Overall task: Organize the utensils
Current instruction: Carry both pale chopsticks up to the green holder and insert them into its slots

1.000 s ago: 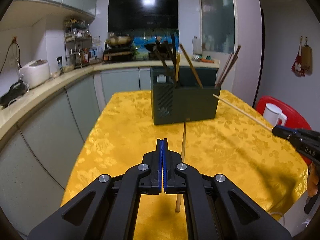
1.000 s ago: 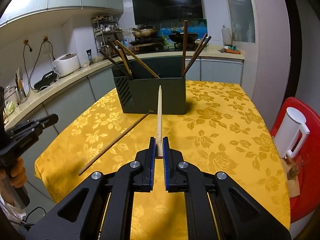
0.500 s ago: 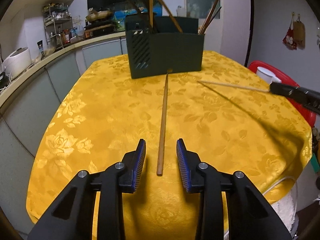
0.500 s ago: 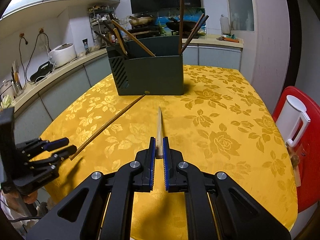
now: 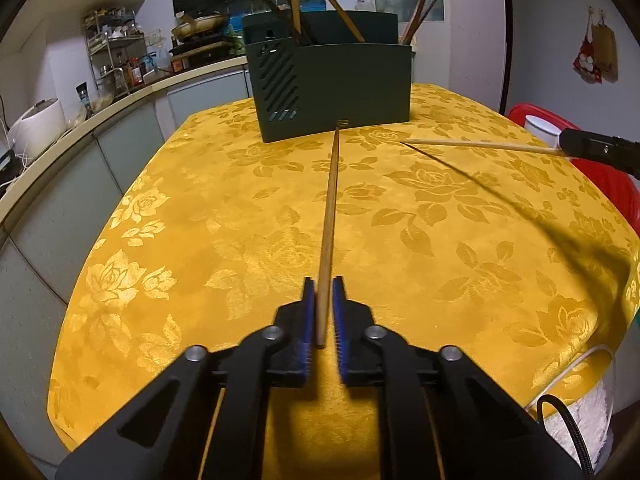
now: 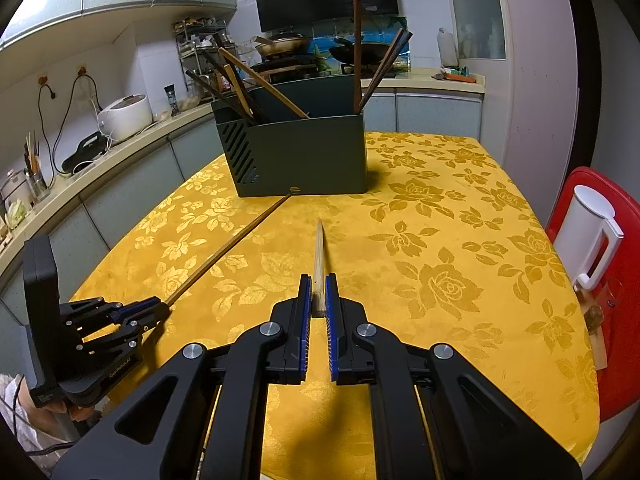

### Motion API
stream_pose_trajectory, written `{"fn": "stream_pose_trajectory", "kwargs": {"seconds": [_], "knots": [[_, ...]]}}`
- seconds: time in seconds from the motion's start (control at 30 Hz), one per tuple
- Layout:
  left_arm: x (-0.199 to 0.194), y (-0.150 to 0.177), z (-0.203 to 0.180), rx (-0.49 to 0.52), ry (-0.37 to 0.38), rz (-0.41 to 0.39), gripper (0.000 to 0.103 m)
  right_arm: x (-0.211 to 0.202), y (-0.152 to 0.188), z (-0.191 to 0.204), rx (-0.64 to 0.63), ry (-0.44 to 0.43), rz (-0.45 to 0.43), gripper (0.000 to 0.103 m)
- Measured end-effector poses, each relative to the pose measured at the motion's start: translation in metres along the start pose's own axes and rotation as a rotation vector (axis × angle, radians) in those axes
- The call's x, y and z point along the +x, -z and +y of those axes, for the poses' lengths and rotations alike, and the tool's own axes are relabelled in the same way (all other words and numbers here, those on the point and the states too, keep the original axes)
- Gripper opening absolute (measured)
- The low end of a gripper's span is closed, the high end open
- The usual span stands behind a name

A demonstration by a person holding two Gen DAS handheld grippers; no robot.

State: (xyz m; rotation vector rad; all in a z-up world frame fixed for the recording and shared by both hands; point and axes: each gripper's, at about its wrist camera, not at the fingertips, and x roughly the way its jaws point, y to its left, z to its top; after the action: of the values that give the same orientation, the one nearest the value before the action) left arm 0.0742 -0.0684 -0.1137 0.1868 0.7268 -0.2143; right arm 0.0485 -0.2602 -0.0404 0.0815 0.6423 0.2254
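Observation:
A dark green utensil holder (image 5: 336, 92) (image 6: 304, 156) with several chopsticks standing in it sits at the far end of the yellow floral tablecloth (image 5: 440, 240). A long brown chopstick (image 5: 330, 208) (image 6: 228, 246) lies on the cloth, its far tip at the holder's base. My left gripper (image 5: 322, 292) (image 6: 160, 306) is shut on its near end, low over the table. My right gripper (image 6: 318, 292) (image 5: 596, 150) is shut on a pale wooden chopstick (image 6: 319, 252) (image 5: 480, 145), held above the cloth and pointing toward the holder.
A white jug (image 6: 592, 232) stands on a red stool (image 6: 616, 320) off the table's right side. The kitchen counter with a rice cooker (image 6: 126, 116) curves along the left. A black cable and white cloth (image 5: 580, 420) hang at the near right table edge.
My left gripper came down to the table, opened around the brown chopstick's near end, then shut on it. The right gripper keeps its hold on the pale chopstick.

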Motion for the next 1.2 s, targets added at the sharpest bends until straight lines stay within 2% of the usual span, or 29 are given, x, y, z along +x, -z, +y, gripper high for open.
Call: {"fn": "stream_pose_trajectory", "kwargs": {"seconds": [0.57,0.93,1.2], "knots": [[-0.006,-0.003,0.003,0.005,0.006,-0.003,0.006,-0.003,-0.002,-0.002,0.01,0.004,-0.012,0.008],[-0.07,-0.053,0.04,-0.063,0.06,-0.171,0.006,-0.027,-0.022,-0.002,0.025,-0.009,-0.102,0.008],[-0.098,-0.103,0.048,-0.045,0.079,-0.262,0.006,-0.034,-0.049,-0.009,0.038,-0.039,-0.15,0.008]]}}
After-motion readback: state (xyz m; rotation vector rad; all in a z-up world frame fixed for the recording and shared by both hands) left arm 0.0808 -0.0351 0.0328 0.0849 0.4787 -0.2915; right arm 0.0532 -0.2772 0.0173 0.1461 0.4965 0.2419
